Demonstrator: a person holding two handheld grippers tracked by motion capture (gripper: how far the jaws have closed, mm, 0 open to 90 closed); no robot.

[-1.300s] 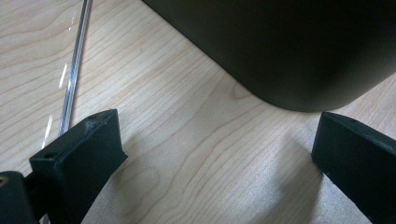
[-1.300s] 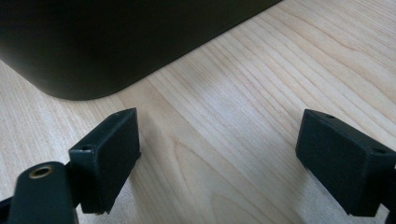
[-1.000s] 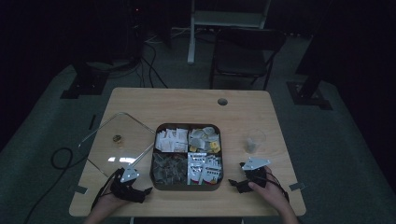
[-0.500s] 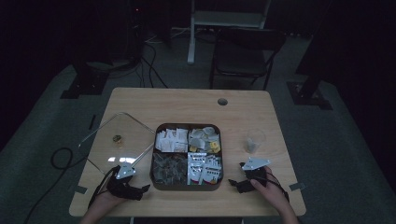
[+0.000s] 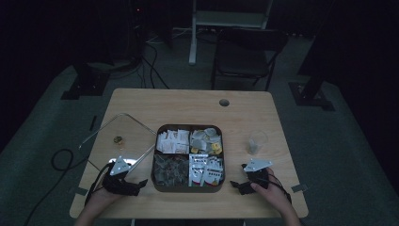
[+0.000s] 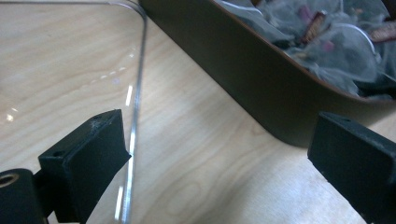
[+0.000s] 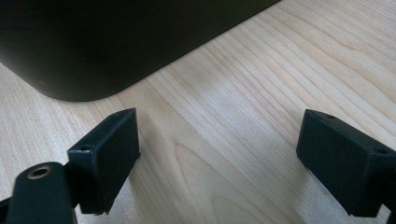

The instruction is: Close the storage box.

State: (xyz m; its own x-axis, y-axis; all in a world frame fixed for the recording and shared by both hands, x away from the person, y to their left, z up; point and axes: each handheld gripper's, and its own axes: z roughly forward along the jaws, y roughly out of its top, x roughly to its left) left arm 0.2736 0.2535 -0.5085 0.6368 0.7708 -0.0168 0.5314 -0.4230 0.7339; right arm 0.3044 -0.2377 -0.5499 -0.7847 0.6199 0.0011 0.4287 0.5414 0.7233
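Bare tabletop (image 7: 243, 154) beside tray (image 7: 116, 42) corner — unobstructed.

wooden table (image 5: 188, 101), small clear cup (image 5: 257, 142) on its right part, dark folding chair (image 5: 247, 54) beyond its far edge, black cable (image 5: 59, 160) on floor left of it

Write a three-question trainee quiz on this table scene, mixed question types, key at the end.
1. True or false: the left tool holds the clear lid.
2. How many compartments does the brown tray have?
3. The plastic cup stands on which side of the tray: A the left tool's, B the right tool's?

Key: 1 false, its jaws stand open with nothing between them; 2 four; 3 B.
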